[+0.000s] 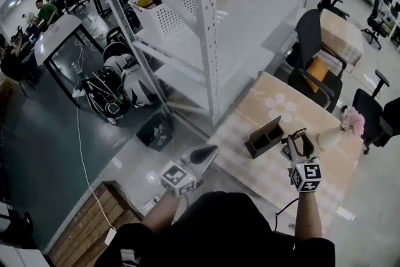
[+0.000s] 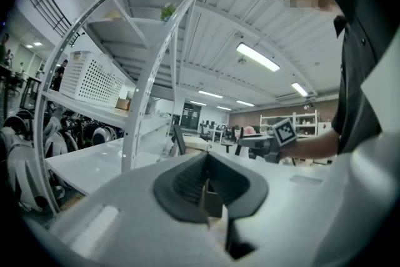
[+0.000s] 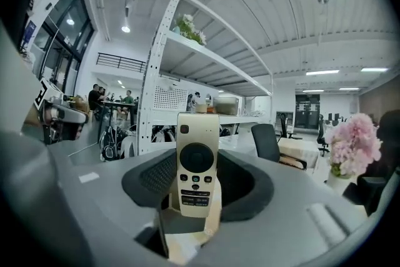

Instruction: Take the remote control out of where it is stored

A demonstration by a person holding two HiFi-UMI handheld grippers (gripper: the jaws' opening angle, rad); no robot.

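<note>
Remote control (image 3: 197,162) gripped in right gripper (image 1: 299,142) fingers over checked table (image 1: 240,169) by shelving (image 1: 206,28); left gripper (image 1: 211,151) closed.

Head view: remote (image 3: 197,162) too small to ID.

Bare tabletop (image 1: 253,110) around dark holder (image 1: 264,137), shelf rack (image 1: 206,34) close alongside

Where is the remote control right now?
The remote stands upright, clamped in the right gripper, at the head view's right, over the table beside the dark box.
</note>
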